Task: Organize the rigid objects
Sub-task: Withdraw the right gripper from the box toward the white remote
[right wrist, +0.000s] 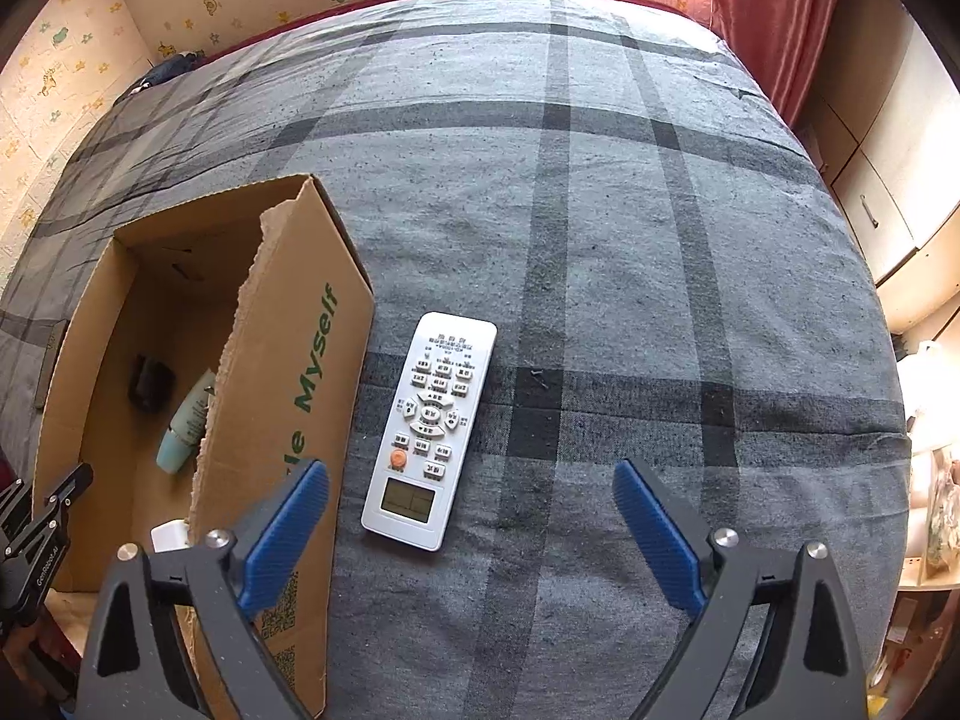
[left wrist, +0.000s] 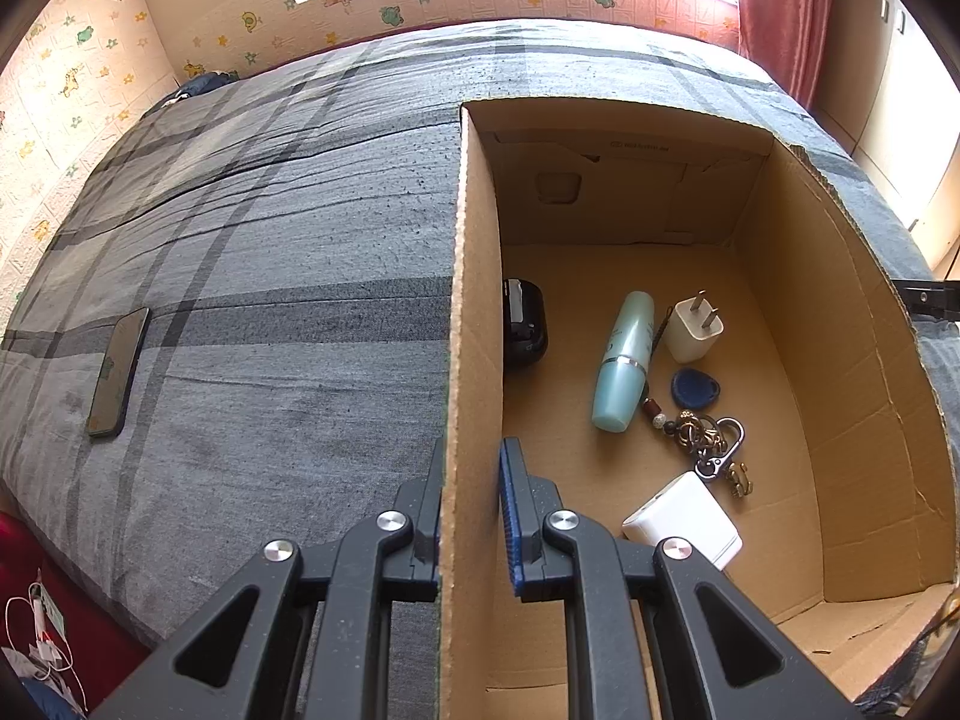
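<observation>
Cardboard box [right wrist: 288, 360], "Myself" in green

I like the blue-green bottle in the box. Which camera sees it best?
The left wrist view: the slim blue-green plastic bottle lies fully visible in the brown cardboard box. The right wrist view shows only part behind the torn wall.

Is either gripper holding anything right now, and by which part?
The left gripper clamps the cardboard box by the top edge of its side wall. The right gripper is open, holding nothing.
</observation>
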The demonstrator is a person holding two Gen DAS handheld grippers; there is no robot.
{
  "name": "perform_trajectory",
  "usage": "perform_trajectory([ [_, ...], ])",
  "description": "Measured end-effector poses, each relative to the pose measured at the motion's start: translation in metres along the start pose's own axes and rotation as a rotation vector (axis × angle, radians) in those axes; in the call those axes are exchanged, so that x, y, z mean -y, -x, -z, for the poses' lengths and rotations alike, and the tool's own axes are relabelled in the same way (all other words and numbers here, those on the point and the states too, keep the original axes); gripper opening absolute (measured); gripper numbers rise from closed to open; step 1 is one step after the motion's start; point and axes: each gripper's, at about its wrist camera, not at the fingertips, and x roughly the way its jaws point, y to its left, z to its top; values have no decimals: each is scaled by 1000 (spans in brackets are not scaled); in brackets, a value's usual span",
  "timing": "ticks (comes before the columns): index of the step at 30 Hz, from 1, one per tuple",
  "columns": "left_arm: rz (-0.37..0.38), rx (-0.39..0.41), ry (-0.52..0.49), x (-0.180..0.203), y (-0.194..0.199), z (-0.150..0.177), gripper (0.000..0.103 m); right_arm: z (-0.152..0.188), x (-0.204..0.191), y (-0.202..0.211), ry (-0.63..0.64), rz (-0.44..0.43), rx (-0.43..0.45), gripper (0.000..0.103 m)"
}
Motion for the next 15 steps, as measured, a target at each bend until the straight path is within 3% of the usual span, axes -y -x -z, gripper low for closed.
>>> perform_trajectory([
  [5, 3, -1, 2, 0, 0, -1, 15, -7, 1, -25, 5, -24, -33, 76],
  [15, 6, -3, 8, -1, 0, -1, 15, -19, -5, -66, 15, -25, -78, 72],
])
